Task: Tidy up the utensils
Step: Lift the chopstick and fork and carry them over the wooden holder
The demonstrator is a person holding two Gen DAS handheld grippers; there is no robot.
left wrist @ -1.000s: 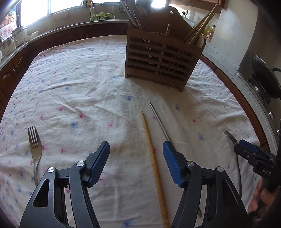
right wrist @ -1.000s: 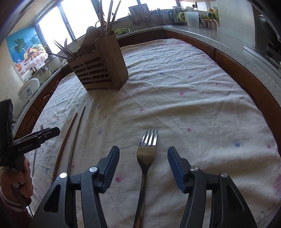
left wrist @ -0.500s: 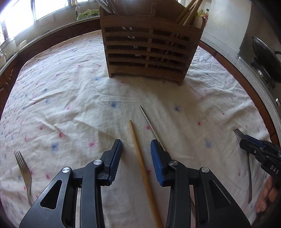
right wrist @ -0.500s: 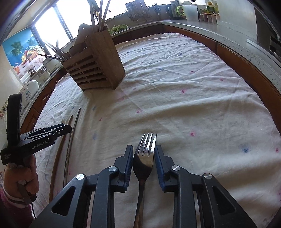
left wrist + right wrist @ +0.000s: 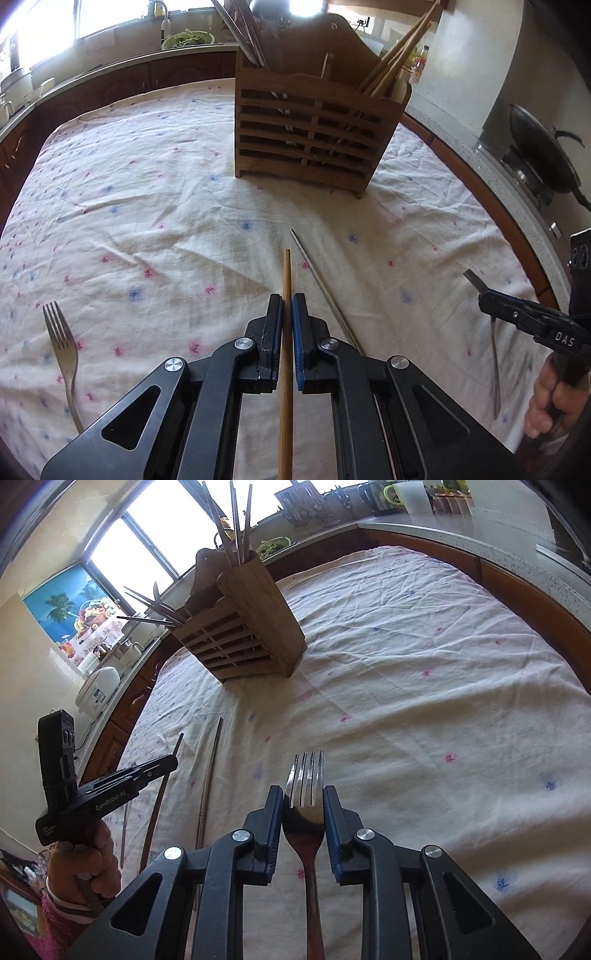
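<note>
I count two forks, one wooden chopstick point(image 5: 284, 343) and one metal chopstick point(image 5: 325, 291) out on the desk point(image 5: 155, 206), plus the wooden holder point(image 5: 314, 129) with its own bundle of utensils standing in it.

My left gripper point(image 5: 287, 328) has its jaws pressed together on the wooden chopstick, which is a plain tan stick running straight forward between the blue pads point(image 5: 297, 350). The metal chopstick, thin and grey, lies just beside it on the right, angled toward the holder and apart from the jaws.

My right gripper point(image 5: 303, 823) has its jaws pinching the right fork point(image 5: 304, 805) at the sides of its head, four tines pointing forward, handle running back under the gripper. The left fork point(image 5: 61, 350) lies loose on the cloth, well apart on my left, tines away from me.

The holder is slatted, brown, upright, and stands well ahead of both grippers with bare flowered cloth between. The desk's wooden edge point(image 5: 498, 221) curves close on the right in the left wrist view; a dark wok point(image 5: 543, 155) sits beyond it.
</note>
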